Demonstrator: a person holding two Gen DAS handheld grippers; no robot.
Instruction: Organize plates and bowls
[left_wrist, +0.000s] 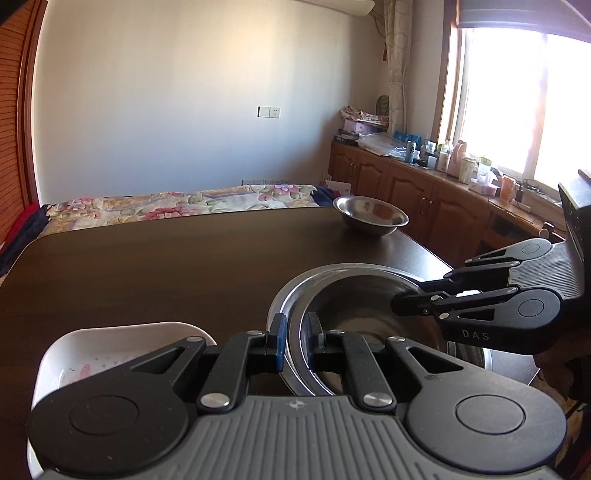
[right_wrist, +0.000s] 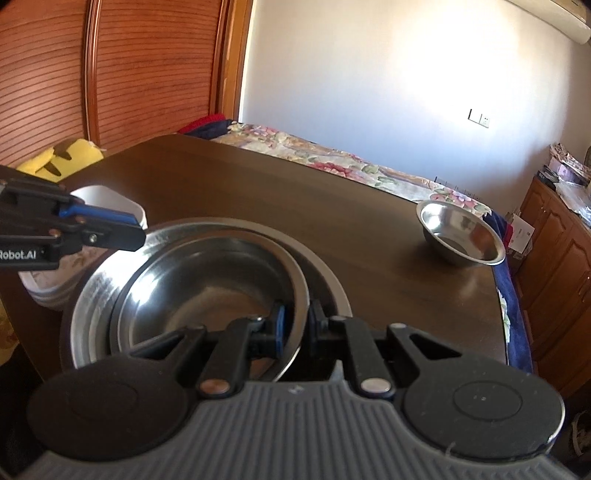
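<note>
Holding 2 nested steel pieces near the front edge of the dark brown wooden tabletop (left_wrist: 166, 266), we grip from both sides. Our left gripper (left_wrist: 295, 341) has its jaws closed down on the rim of the large, shallow stainless steel basin (left_wrist: 291, 295), 1 finger outside and 1 inside. Our right gripper (right_wrist: 295, 325) has its jaws pinched on the near rim of the round stainless steel bowl (right_wrist: 207, 280) that sits inside that basin.

A smaller stainless steel bowl (left_wrist: 371, 214) stands well apart at the far right corner of the tabletop, and a white ceramic dish with a pink flower print (left_wrist: 103, 354) lies just beside the basin on its left.

We judge the steel pieces to be light, stiff and unbreakable, but polished and slippery, so a thin rim can slide or pivot between the pads. The rim is the only sensible hold, taken squarely and lifted level. The white dish looks heavier and fragile, so we would grip its side wall firmly and set it down gently.
</note>
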